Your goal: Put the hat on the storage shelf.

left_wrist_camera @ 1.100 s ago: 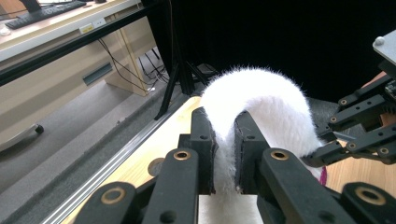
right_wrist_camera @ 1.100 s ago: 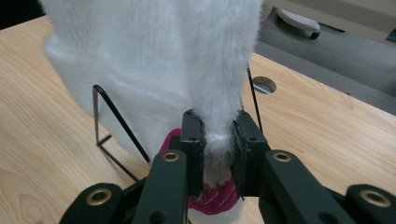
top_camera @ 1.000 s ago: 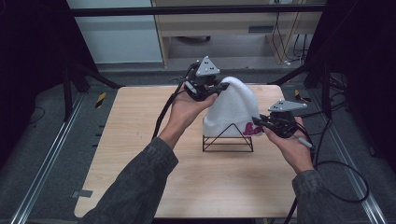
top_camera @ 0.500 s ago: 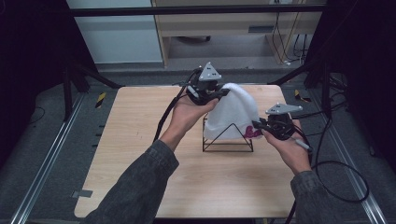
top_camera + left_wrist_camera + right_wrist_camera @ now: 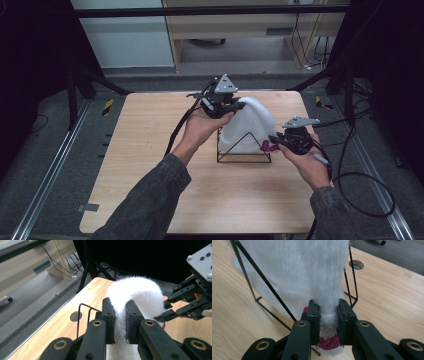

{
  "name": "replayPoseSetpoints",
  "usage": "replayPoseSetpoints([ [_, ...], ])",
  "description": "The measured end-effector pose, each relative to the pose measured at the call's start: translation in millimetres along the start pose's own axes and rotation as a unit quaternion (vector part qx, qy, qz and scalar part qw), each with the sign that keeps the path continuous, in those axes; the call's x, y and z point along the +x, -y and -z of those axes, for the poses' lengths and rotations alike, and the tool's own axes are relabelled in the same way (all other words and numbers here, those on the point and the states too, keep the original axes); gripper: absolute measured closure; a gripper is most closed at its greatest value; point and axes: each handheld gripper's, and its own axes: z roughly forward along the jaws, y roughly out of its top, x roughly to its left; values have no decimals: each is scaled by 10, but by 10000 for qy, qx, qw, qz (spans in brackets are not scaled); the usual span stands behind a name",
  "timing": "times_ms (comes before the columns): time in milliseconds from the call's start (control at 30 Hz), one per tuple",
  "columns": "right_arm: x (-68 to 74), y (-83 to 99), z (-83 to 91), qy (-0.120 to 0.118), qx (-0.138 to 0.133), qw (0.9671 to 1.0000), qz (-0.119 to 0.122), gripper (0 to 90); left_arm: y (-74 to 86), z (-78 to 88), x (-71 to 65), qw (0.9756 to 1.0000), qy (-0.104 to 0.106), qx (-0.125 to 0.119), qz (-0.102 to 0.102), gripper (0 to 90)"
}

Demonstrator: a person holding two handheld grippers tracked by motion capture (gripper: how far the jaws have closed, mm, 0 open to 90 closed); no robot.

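No text, label, brand, number or sign can be read in any of the views. A small tag [image 5: 315, 350] is seen at the pink end of the white fluffy sock [image 5: 322, 272] in the right gripper view, but whatever is printed on it is too small and blurred to be made out.

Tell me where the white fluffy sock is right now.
In the high view the sock arches over the wire rack at the table's right-centre, held between the left claw and the right claw.
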Motion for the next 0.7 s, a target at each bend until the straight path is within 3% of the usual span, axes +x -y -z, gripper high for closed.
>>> replayPoseSetpoints([
  [367,37,79,-53,10,86,10000,-7,749,107,3,-35,10000,82,30,20,804],
  [700,34,222,-142,-52,199,9997,-155,743,179,-88,-77,9998,151,151,31,803],
])
